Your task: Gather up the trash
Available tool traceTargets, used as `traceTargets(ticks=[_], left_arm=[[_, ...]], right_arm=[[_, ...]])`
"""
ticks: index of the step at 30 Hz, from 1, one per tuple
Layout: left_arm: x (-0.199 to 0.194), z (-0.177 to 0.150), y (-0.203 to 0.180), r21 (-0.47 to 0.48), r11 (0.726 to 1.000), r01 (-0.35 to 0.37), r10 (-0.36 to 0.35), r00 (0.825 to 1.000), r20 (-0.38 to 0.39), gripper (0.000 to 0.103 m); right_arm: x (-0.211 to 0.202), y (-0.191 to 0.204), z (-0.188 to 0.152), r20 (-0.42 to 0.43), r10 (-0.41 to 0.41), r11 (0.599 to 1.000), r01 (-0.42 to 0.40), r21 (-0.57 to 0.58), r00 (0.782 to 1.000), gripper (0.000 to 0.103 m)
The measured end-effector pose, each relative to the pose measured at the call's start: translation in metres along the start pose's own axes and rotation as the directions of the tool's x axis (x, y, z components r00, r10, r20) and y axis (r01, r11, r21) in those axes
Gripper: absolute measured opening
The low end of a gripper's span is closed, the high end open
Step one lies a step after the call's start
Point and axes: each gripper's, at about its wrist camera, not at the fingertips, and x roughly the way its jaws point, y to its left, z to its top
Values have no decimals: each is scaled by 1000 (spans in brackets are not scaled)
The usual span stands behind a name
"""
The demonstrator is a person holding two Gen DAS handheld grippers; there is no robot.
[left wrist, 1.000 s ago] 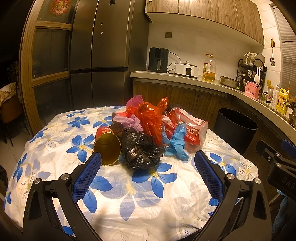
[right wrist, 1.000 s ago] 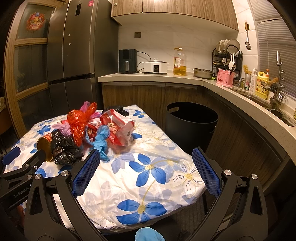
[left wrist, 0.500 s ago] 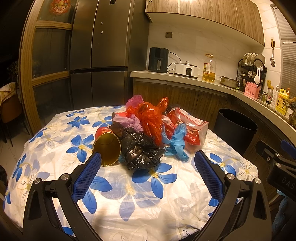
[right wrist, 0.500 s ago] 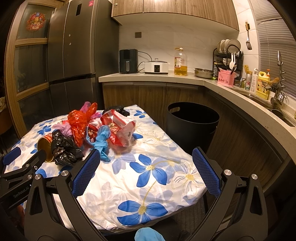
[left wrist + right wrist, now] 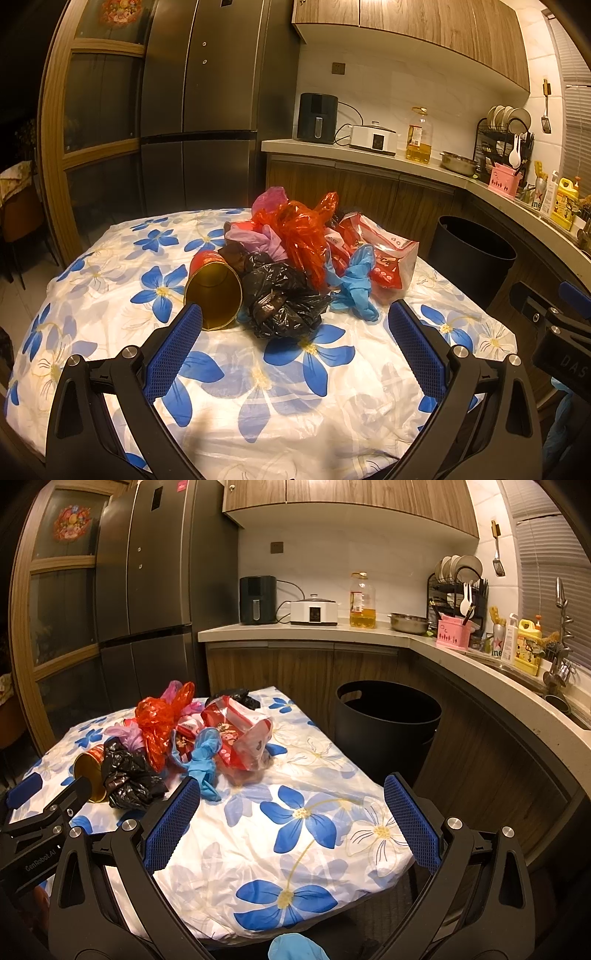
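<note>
A heap of trash lies mid-table on a flowered cloth: a gold-lined red cup on its side, a crumpled black bag, an orange-red bag, a pink bag, blue gloves and a red-and-clear snack bag. My left gripper hovers open just short of the black bag, holding nothing. My right gripper is open over the table's near right part, empty, with the heap to its far left. A black bin stands beyond the table's right edge.
A kitchen counter wraps the back and right, carrying an air fryer, cooker, oil bottle, dish rack and sink. A dark fridge stands behind the table. The left gripper's body shows at the right wrist view's left edge.
Almost nothing differs; the right wrist view has shifted very slightly, and both grippers remain open and empty.
</note>
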Motion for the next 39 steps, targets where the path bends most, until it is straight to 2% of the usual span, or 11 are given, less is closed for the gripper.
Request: traceTargets(ticks=[10, 15, 18, 22, 24, 28, 31, 33, 36, 39], left_arm=[[6, -7, 21, -47, 999, -27, 28, 999, 18, 97], [14, -13, 46, -94, 993, -77, 79, 997, 20, 97], [22, -15, 62, -112, 987, -119, 122, 992, 19, 93], [41, -14, 84, -145, 973, -177, 180, 984, 8, 89], [50, -13, 89, -145, 969, -198, 199, 980, -3, 74], [70, -12, 95, -139, 967, -211, 208, 977, -38, 63], [82, -11, 98, -150, 967, -204, 195, 978, -73, 49], [89, -12, 102, -163, 968, -192, 177, 979, -105, 31], [99, -13, 106, -180, 968, -176, 150, 977, -150, 8], [106, -15, 108, -188, 969, -161, 129, 977, -172, 3]], right_arm=[[11, 2, -6, 22, 45, 999, -45, -5, 999, 98], [20, 7, -11, 23, 78, 997, -78, -14, 997, 98], [29, 13, -15, 14, 102, 995, -102, -21, 995, 97], [36, 19, -19, 25, 126, 992, -125, -32, 992, 93], [39, 23, -20, 26, 140, 990, -139, -33, 990, 88], [49, 34, -20, 27, 181, 983, -180, -38, 983, 80], [57, 46, -22, 21, 223, 974, -222, -49, 975, 73], [64, 56, -23, 12, 261, 964, -260, -49, 965, 69], [70, 69, -25, 5, 314, 948, -313, -54, 950, 65], [76, 86, -26, 4, 379, 923, -377, -72, 926, 63]])
